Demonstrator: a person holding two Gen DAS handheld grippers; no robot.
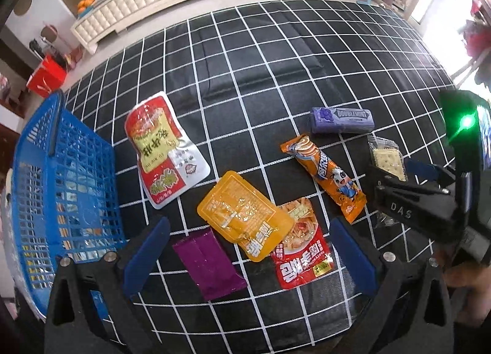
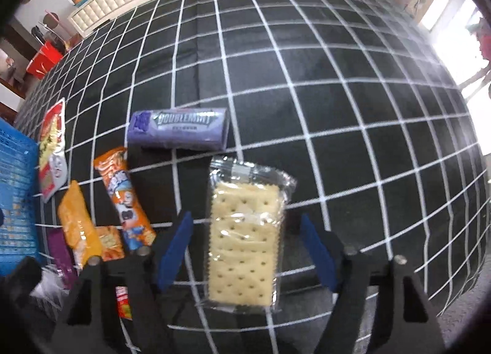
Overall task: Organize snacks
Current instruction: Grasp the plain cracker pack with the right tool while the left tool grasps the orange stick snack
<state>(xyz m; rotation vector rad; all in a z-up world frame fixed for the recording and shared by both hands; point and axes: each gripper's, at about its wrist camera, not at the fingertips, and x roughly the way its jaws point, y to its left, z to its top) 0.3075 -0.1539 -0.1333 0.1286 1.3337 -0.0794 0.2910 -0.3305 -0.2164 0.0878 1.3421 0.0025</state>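
Only the right wrist view shows the cracker pack (image 2: 244, 240) between the right claw (image 2: 245, 249) fingers.

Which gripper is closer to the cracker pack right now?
Right. The right gripper is open with the cracker pack between its fingers. The left gripper is open over the purple and yellow packets, well off to the pack's left.

seven snack packets (image 1: 242, 219) (one a gum pack (image 1: 342, 120)), one blue basket (image 1: 61, 188).
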